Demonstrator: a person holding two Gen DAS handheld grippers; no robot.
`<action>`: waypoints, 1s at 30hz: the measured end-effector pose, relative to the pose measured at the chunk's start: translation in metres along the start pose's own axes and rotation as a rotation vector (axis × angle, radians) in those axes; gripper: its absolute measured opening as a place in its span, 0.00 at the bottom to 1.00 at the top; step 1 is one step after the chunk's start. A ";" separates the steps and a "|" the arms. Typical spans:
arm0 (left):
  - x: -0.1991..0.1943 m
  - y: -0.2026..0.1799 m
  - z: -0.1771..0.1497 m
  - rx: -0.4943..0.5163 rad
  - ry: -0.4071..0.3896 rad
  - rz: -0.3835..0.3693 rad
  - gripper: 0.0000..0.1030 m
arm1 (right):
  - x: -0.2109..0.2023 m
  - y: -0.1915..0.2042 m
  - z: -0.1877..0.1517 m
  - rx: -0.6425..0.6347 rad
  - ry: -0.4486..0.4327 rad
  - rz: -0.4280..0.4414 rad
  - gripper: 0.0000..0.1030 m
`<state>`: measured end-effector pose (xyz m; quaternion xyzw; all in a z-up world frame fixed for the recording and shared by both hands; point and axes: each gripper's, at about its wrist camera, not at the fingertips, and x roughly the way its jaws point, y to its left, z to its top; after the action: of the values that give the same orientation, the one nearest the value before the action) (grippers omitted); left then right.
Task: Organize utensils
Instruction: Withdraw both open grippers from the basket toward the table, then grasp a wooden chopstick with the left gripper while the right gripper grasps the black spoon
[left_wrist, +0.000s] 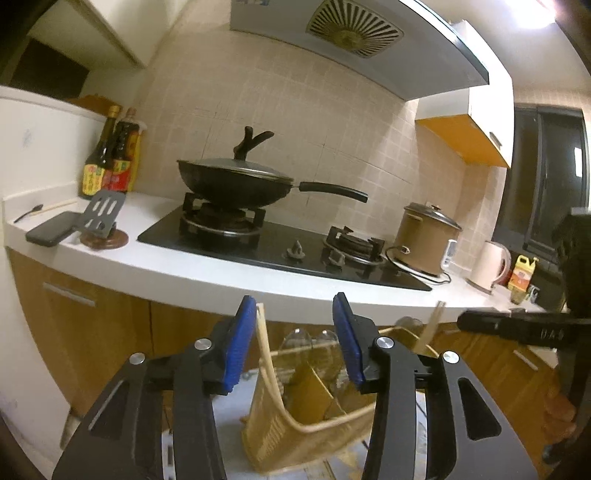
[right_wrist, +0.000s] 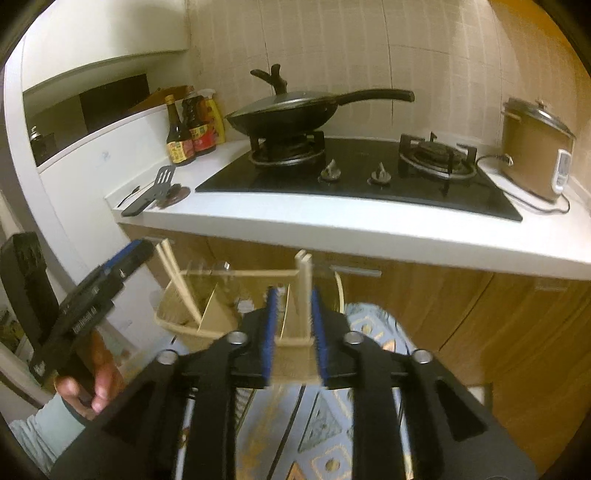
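Right hand-held gripper (right_wrist: 294, 334): nearest cam, jaws clamped on bamboo utensil basket (right_wrist: 207, 314) at its upright corner post, carrying it below bench (right_wrist: 332, 229) edge. Left hand-held gripper (left_wrist: 294, 334): jaws apart, empty, basket rim between the blue pads w/o firm contact. Basket holds chopsticks (right_wrist: 177, 280) and clear spoons (left_wrist: 295, 343). Est. progress: partway. Still on bench: slotted spatula (left_wrist: 101, 216), small dark spoon (left_wrist: 27, 215), loose chopsticks (left_wrist: 59, 204) beside it. Remaining: collect these into basket.
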<state>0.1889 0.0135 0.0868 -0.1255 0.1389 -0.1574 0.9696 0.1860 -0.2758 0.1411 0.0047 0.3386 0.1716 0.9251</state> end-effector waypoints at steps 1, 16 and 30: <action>-0.007 0.001 0.002 -0.010 0.012 -0.005 0.40 | -0.005 0.000 -0.005 0.002 0.001 -0.001 0.28; -0.065 -0.031 -0.033 0.046 0.410 -0.045 0.42 | -0.055 0.027 -0.096 0.096 0.179 0.040 0.47; -0.021 -0.008 -0.143 -0.052 0.746 0.048 0.39 | -0.011 0.062 -0.225 0.110 0.371 0.007 0.36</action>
<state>0.1238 -0.0155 -0.0388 -0.0805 0.4897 -0.1659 0.8522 0.0173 -0.2454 -0.0176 0.0244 0.5123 0.1539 0.8445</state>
